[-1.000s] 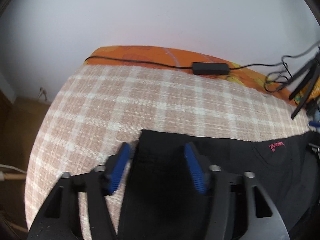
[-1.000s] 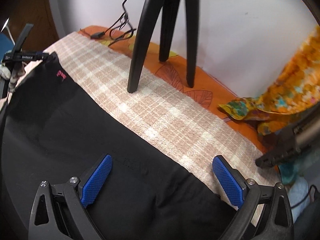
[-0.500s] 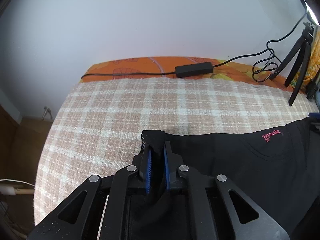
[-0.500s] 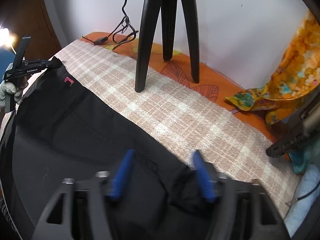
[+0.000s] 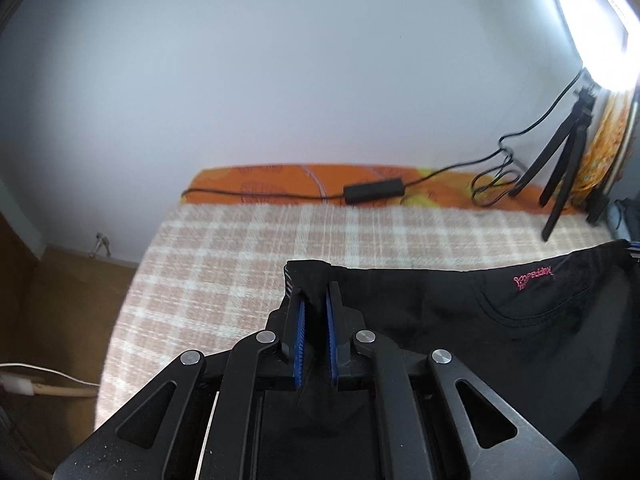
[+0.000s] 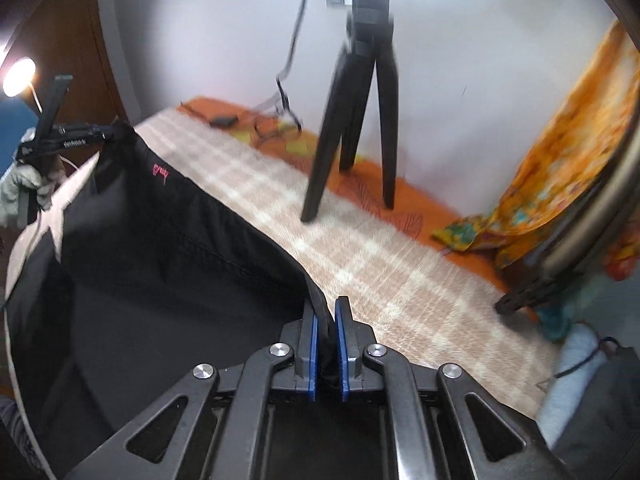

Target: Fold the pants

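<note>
Black linkage arms, silver screws, blue ribbed fingers

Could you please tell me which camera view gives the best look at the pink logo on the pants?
The left wrist view: the pink logo on the pants is sharp and nearly facing the camera. In the right wrist view, it is smaller and blurred.

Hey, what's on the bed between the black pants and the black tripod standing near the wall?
In the right wrist view, only bare beige checked blanket lies between the black pants and the black tripod; nothing else sits there.
</note>
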`<state>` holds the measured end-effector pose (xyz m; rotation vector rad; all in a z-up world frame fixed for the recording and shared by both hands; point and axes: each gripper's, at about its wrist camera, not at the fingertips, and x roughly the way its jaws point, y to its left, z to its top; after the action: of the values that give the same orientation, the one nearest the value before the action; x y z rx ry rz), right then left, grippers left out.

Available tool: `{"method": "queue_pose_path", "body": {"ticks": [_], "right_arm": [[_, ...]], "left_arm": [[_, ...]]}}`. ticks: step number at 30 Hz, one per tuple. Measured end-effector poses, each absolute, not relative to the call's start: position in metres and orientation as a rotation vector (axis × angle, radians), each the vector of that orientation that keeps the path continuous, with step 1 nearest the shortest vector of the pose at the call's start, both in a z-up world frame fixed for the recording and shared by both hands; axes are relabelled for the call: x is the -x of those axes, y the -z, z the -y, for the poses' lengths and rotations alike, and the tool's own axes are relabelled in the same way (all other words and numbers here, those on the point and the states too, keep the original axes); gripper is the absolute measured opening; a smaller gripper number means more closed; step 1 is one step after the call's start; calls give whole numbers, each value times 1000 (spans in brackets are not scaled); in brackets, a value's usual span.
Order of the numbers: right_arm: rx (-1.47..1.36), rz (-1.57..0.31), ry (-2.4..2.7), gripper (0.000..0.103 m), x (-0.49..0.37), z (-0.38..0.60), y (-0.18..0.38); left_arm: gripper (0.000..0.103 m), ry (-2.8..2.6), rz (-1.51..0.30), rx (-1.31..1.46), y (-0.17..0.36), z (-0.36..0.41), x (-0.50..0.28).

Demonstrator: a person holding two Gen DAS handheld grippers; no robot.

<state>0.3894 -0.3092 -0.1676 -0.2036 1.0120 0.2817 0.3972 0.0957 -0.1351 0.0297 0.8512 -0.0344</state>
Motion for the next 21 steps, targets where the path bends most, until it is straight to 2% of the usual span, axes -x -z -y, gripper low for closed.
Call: {"method": "queue_pose_path", "body": {"ticks": [9, 21], "right_arm": [[206, -897, -293, 5, -324, 289, 102], [210, -863, -369, 4, -220, 251, 69]], "left_arm": [[7, 48, -769, 4, 96, -121, -356], [6, 29, -701, 39, 74, -133, -253]]}}
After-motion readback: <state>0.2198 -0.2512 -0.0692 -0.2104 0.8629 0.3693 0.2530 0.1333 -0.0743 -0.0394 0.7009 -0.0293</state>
